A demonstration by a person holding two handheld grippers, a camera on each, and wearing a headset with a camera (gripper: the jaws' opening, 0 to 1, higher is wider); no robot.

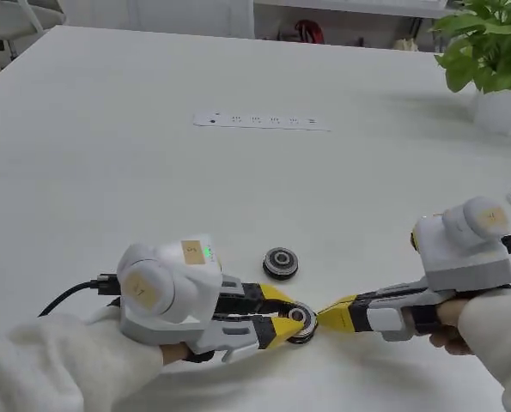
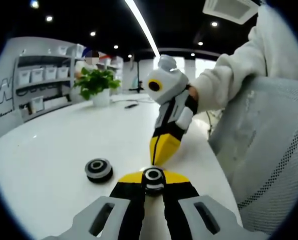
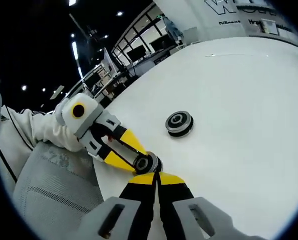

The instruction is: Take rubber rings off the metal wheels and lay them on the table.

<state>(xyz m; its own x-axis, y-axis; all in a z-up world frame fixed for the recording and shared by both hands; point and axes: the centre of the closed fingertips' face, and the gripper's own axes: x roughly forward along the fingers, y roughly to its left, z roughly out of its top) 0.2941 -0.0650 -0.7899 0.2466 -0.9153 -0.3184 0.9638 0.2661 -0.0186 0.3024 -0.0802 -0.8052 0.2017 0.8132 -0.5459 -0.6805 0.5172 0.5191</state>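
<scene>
**Bracing the Wheel for Ring Removal**

The left gripper (image 1: 287, 318) is pinching a small silver metal wheel with a black rubber ring (image 2: 153, 178) low over the near side of the white table (image 1: 152, 189), anchoring it. The right gripper (image 3: 158, 177), jaws pressed together, is touching the wheel's rim, probably to pry the rubber. A second ringed wheel (image 1: 281, 262) is lying nearby.
</scene>
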